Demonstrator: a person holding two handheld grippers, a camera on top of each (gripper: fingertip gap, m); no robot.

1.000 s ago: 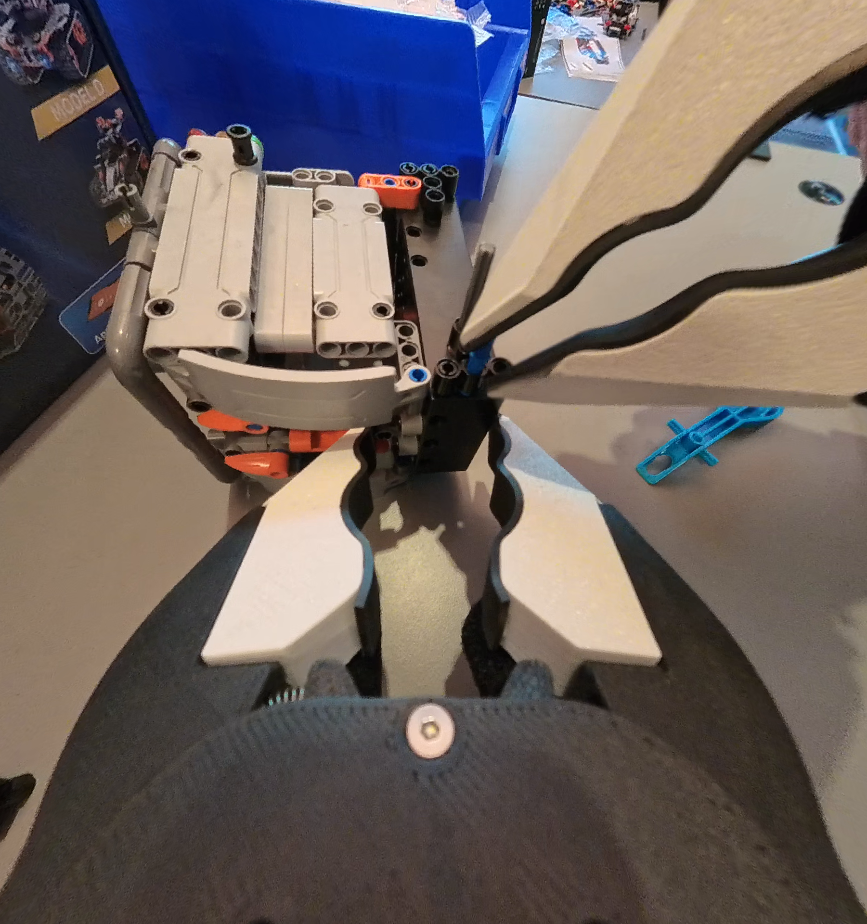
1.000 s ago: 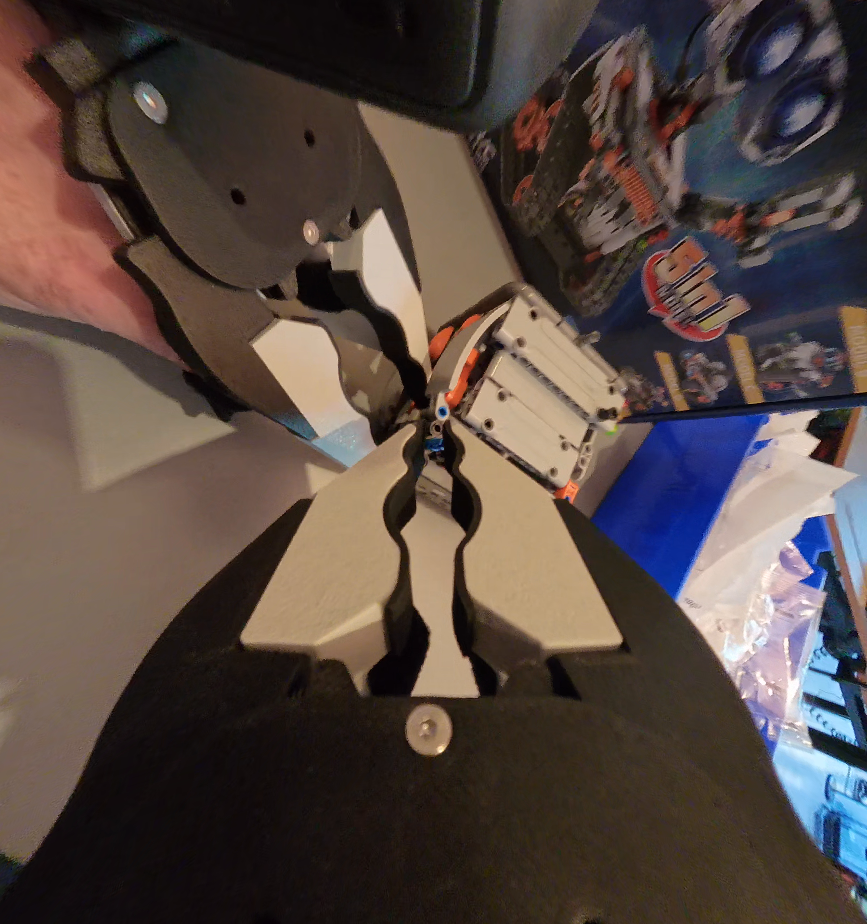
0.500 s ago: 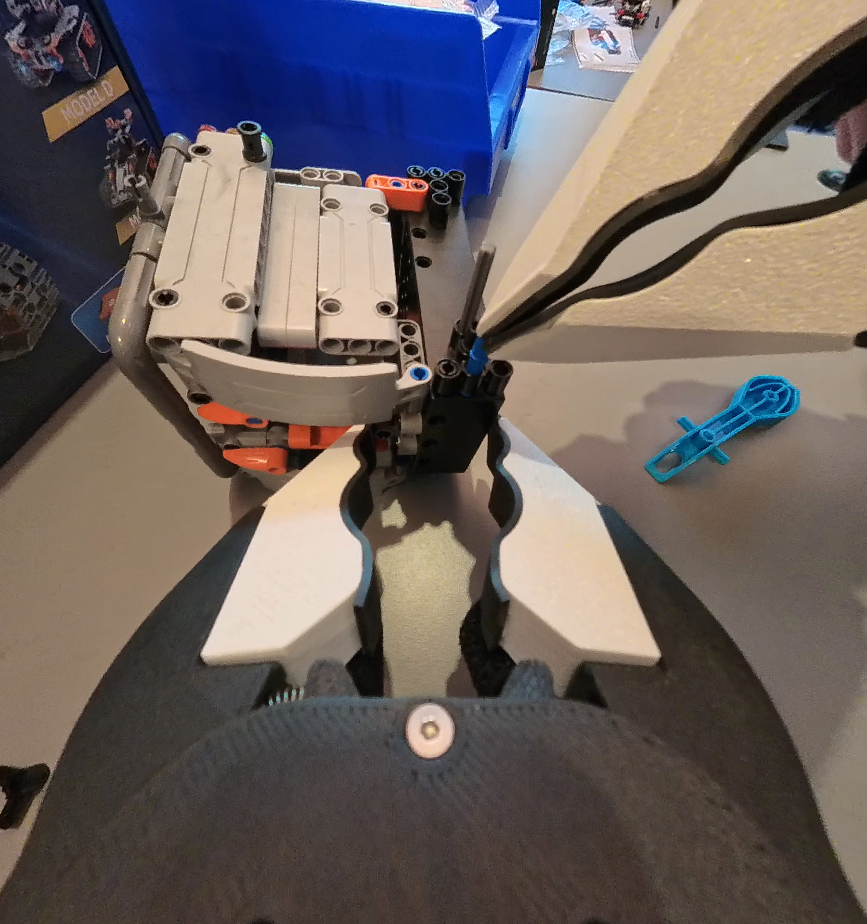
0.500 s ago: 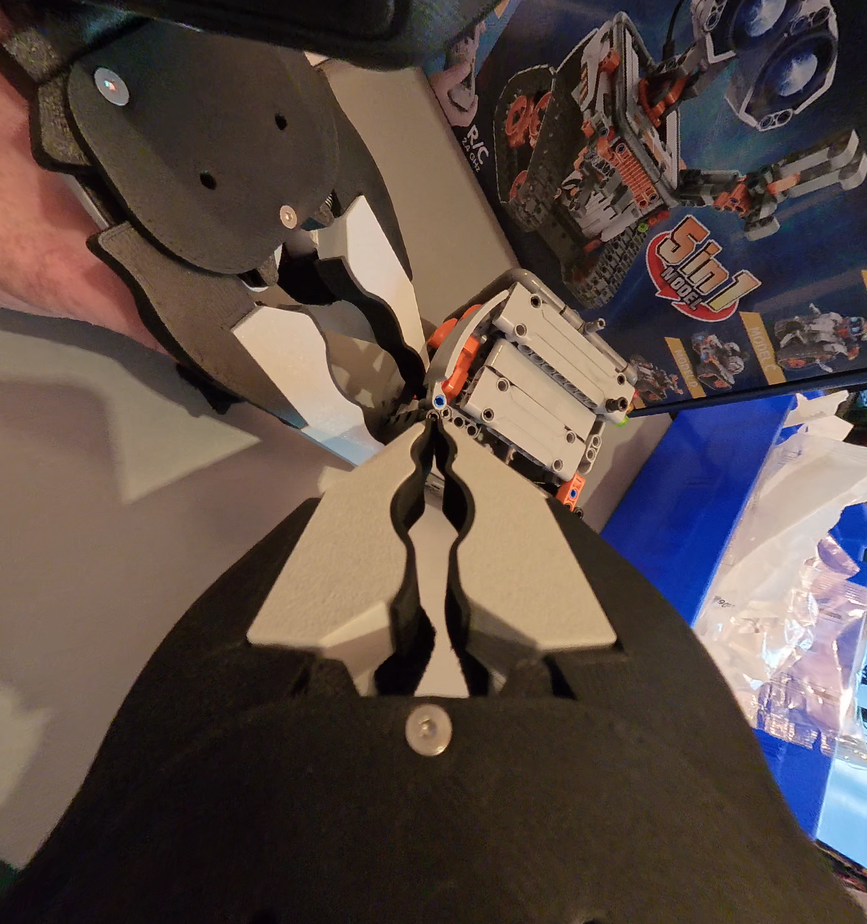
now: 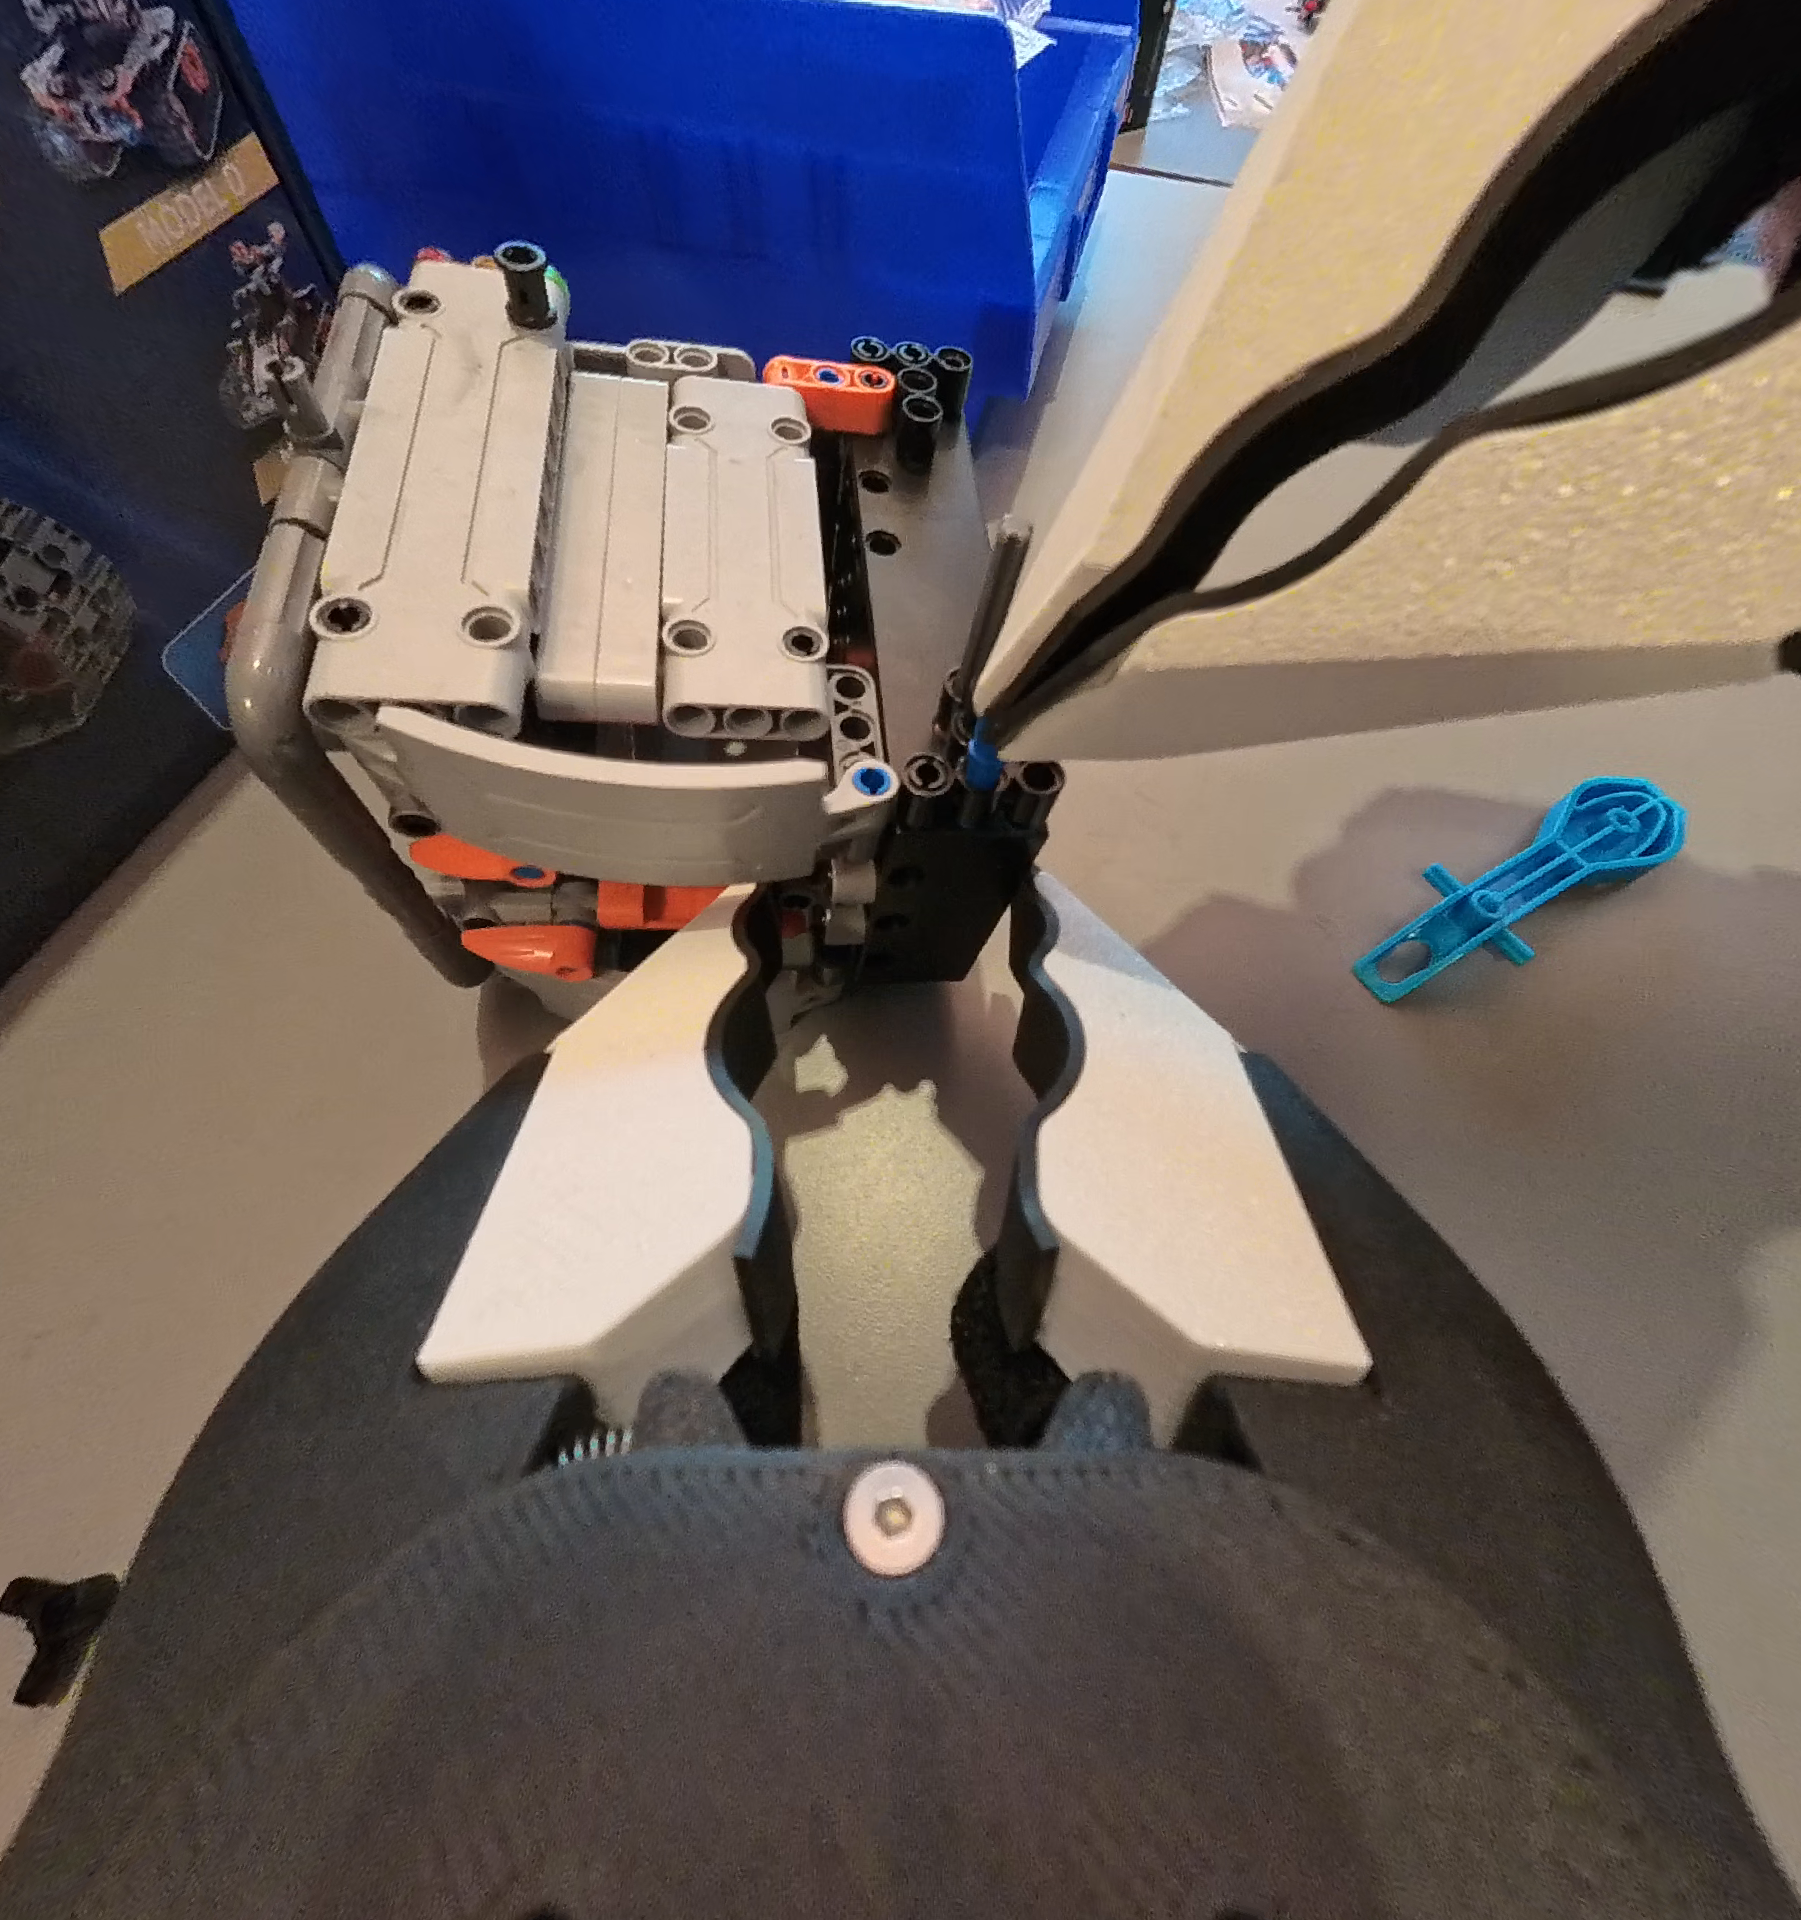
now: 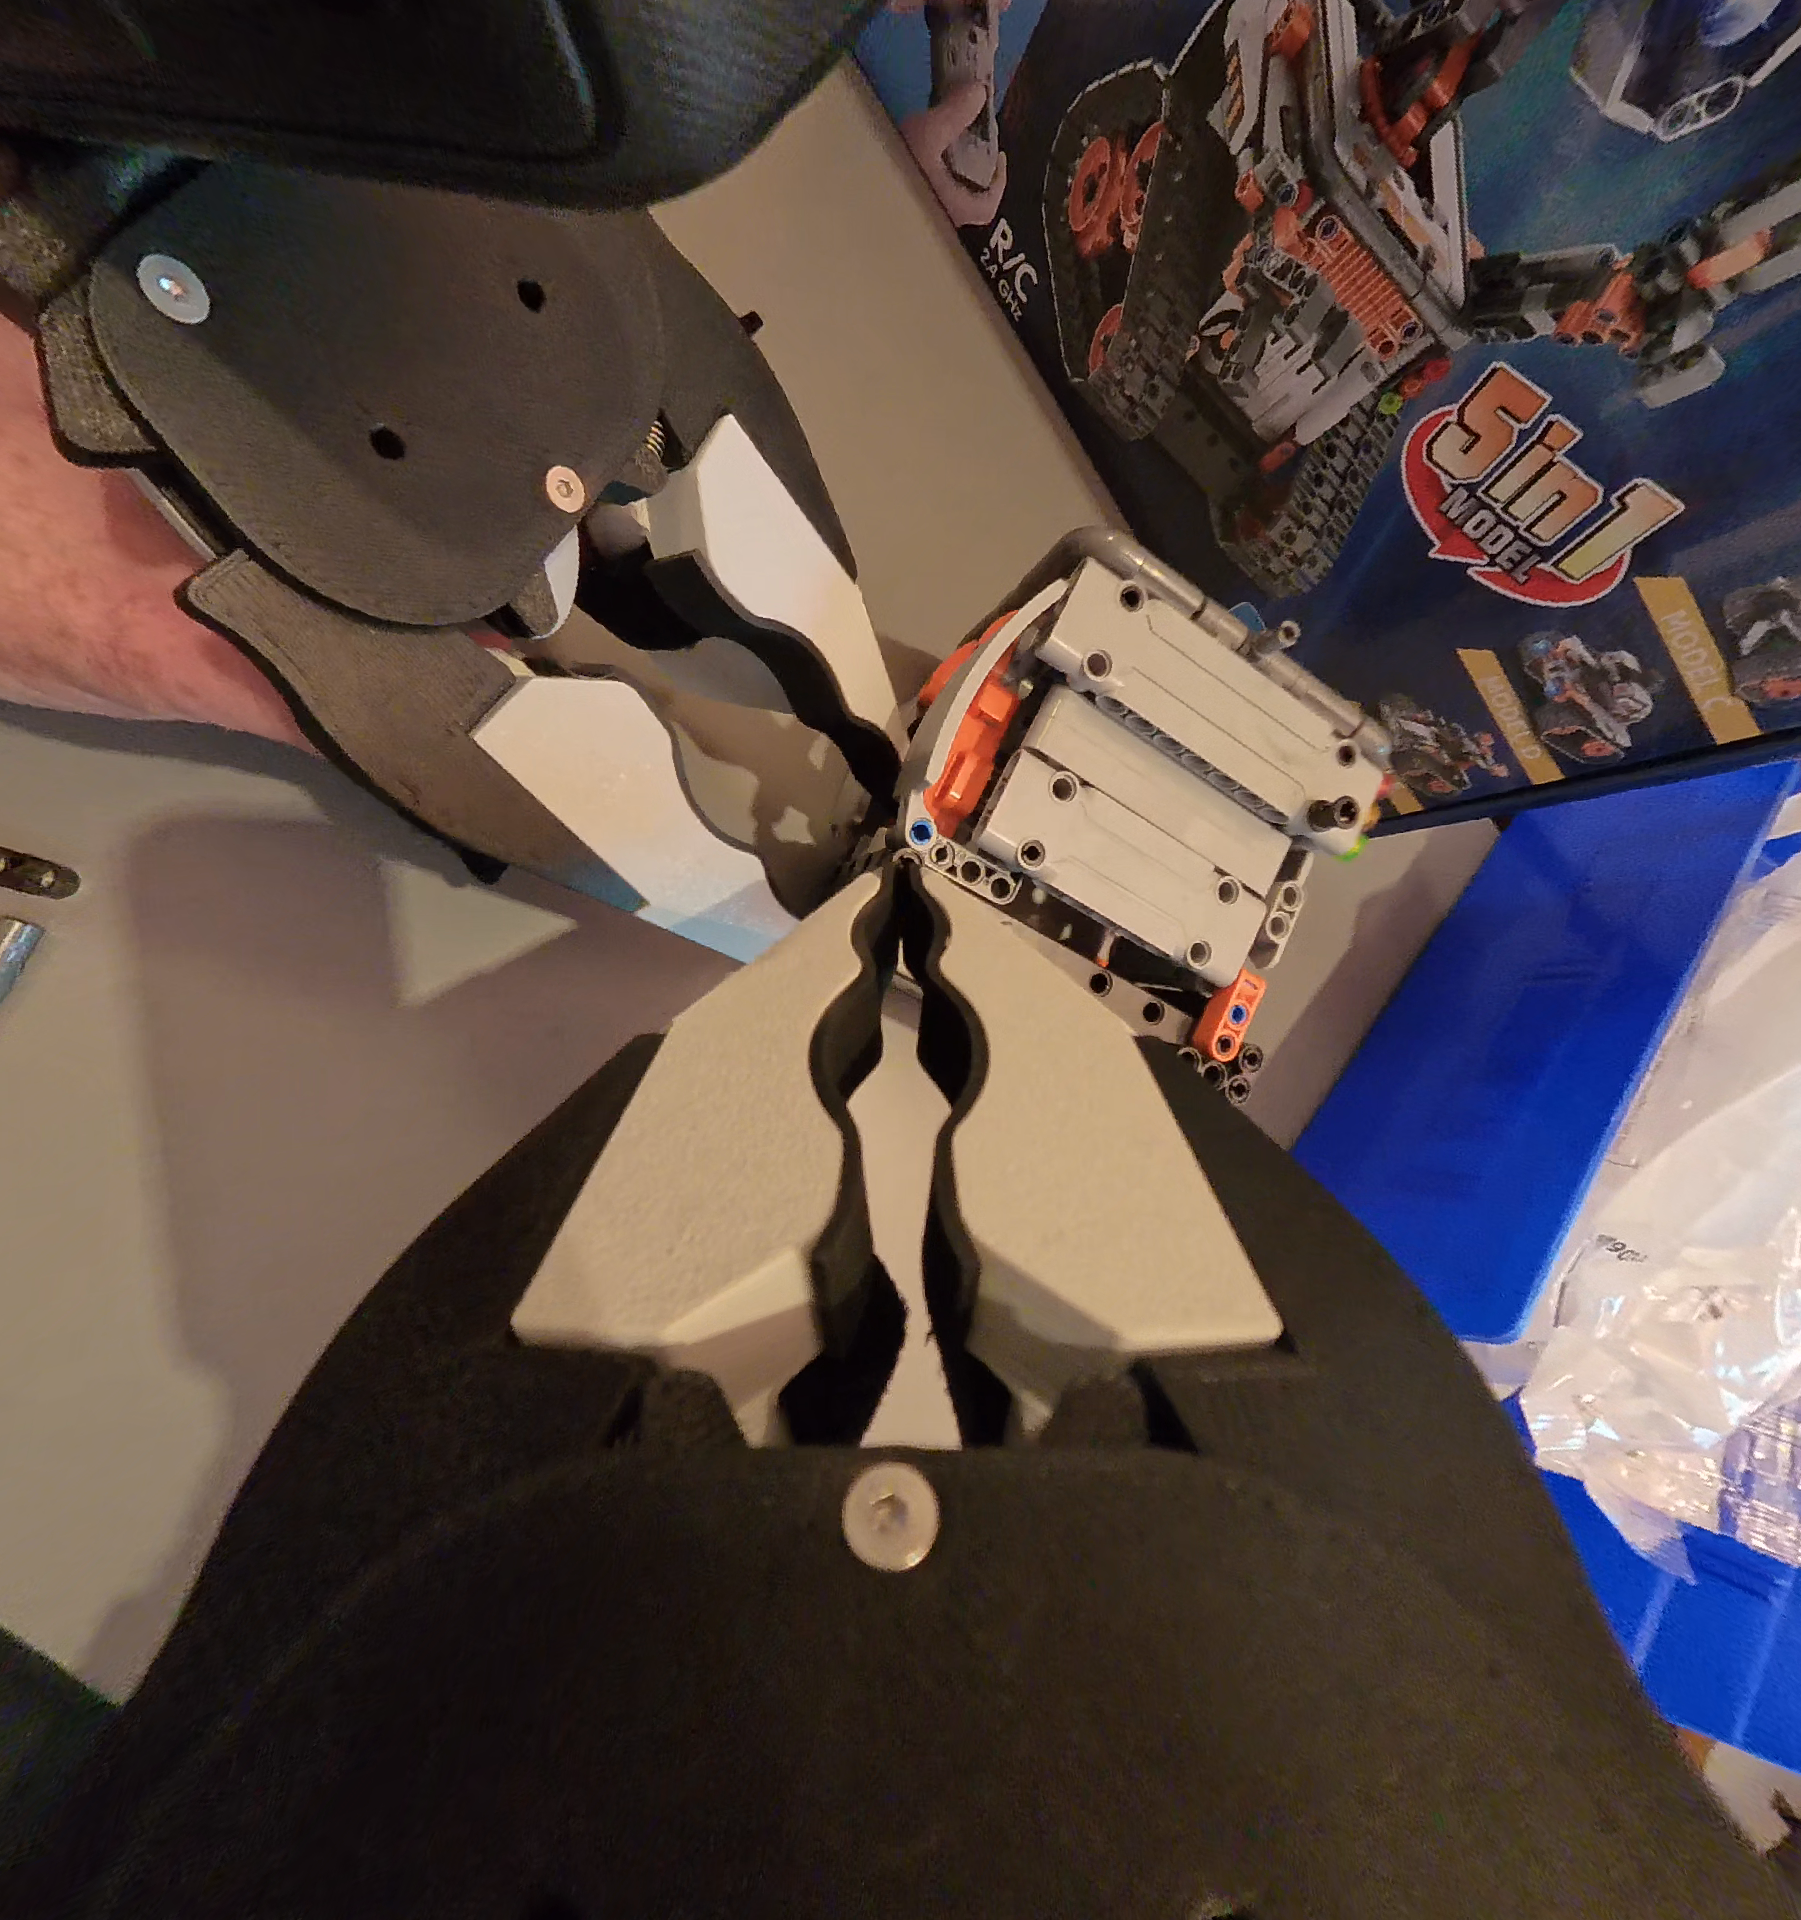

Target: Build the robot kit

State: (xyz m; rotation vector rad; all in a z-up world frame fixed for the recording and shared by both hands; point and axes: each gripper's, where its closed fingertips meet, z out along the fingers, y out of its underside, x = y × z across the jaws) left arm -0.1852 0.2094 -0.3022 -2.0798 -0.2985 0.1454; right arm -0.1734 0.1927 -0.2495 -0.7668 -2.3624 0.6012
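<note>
2 grippers meet at a brick-built model on a table.

The left gripper clamps the black block at the near corner of the grey and orange model. The right gripper, closed from the right, pinches a small blue pin standing in that block. A blue plastic tool lies farther right.

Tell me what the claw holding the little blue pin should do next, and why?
Probably push it straight down. The right claw pinches the blue pin above a hole in the black block, which the left claw steadies.
</note>
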